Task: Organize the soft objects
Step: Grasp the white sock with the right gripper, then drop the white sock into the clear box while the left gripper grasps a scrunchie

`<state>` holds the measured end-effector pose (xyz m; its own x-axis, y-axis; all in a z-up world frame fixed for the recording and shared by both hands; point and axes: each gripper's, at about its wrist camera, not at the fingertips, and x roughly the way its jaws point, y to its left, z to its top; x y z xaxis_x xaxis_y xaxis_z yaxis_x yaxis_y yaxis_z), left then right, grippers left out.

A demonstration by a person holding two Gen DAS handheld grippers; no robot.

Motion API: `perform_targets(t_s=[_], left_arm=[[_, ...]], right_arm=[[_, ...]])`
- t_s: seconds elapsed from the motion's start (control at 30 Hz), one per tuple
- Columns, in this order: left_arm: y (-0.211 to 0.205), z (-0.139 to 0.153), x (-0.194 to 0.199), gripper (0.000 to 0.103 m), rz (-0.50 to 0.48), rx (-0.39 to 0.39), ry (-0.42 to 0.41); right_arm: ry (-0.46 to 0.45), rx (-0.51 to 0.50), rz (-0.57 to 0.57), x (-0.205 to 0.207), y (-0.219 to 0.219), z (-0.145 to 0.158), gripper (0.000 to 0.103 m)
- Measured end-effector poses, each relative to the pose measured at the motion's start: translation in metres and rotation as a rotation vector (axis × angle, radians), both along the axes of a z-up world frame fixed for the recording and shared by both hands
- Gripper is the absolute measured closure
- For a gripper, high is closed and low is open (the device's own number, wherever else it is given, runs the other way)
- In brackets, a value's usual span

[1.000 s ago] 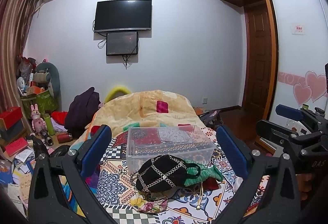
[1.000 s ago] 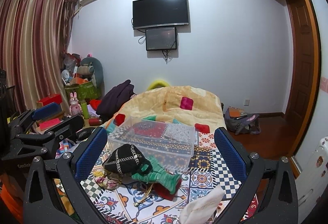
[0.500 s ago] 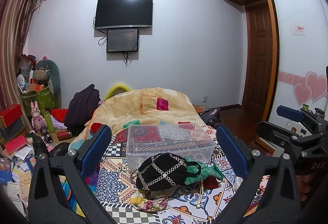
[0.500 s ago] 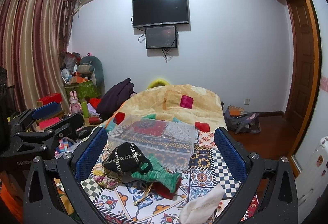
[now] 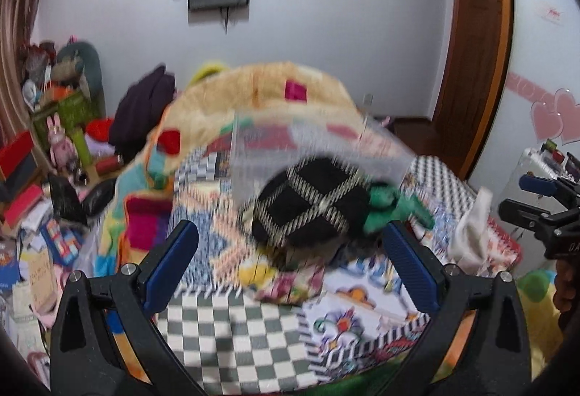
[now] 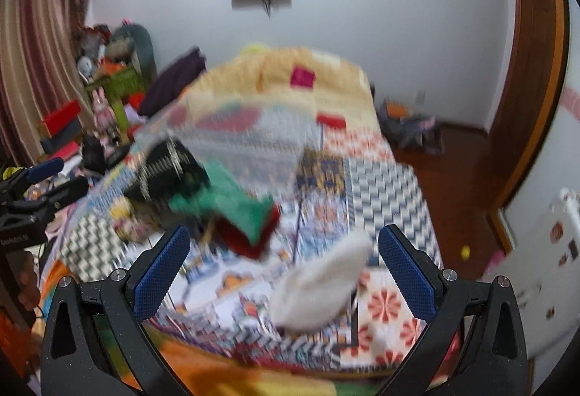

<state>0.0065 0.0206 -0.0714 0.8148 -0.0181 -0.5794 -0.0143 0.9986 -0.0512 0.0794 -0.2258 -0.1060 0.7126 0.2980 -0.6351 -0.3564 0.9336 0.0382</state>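
Note:
A black hat with a chain pattern point(image 5: 308, 207) lies on the patterned bedspread point(image 5: 232, 330) in front of a clear plastic box point(image 5: 311, 145). A green sock point(image 5: 395, 205) lies at its right, over a red cloth point(image 6: 246, 236). A white sock point(image 6: 322, 283) lies nearer, to the right. My left gripper point(image 5: 290, 262) is open, just short of the hat. My right gripper point(image 6: 282, 265) is open above the white sock. Both views are blurred.
A beige quilt point(image 5: 261, 91) is heaped behind the box. Cluttered toys and boxes point(image 5: 54, 149) fill the floor at left. A wooden door point(image 5: 475, 44) and a white cabinet point(image 6: 543, 251) stand at right. A floral cloth point(image 5: 286, 283) lies below the hat.
Both grippers have moved forward and tilted down toward the pile of soft things; the bed now looms larger and the views are motion-blurred. Both stay open.

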Motion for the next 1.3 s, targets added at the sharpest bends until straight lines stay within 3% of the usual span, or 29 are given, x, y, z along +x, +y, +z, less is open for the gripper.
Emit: perform_targets(t_s=[0.13, 0.27, 0.47, 0.6, 0.63, 0.8, 1.03, 1.3], left_arm=[[0.012, -0.023, 0.006, 0.002, 0.039, -0.015, 0.079], [0.025, -0.045, 0.019, 0.019, 0.075, -0.052, 0.161], [0.035, -0.064, 0.031, 0.039, 0.100, -0.091, 0.236], [0.037, -0.073, 0.038, 0.055, 0.095, -0.115, 0.266], [0.037, -0.073, 0.037, 0.057, 0.096, -0.108, 0.255], [0.034, -0.072, 0.036, 0.092, 0.069, -0.117, 0.255], [0.043, -0.043, 0.015, 0.097, 0.097, -0.105, 0.174], [0.054, 0.021, -0.006, 0.097, 0.129, -0.095, -0.016]], right_arm=[[0.092, -0.008, -0.027, 0.006, -0.015, -0.020, 0.000], [0.166, 0.001, -0.062, 0.016, -0.027, -0.035, 0.006], [0.262, 0.041, -0.087, 0.036, -0.035, -0.054, 0.028], [0.317, 0.068, -0.074, 0.044, -0.036, -0.065, 0.054], [0.327, 0.069, -0.067, 0.044, -0.034, -0.067, 0.062], [0.314, 0.073, -0.051, 0.039, -0.031, -0.065, 0.084], [0.217, 0.118, -0.015, 0.032, -0.028, -0.033, 0.090], [0.070, 0.168, 0.037, 0.031, -0.016, 0.016, 0.090]])
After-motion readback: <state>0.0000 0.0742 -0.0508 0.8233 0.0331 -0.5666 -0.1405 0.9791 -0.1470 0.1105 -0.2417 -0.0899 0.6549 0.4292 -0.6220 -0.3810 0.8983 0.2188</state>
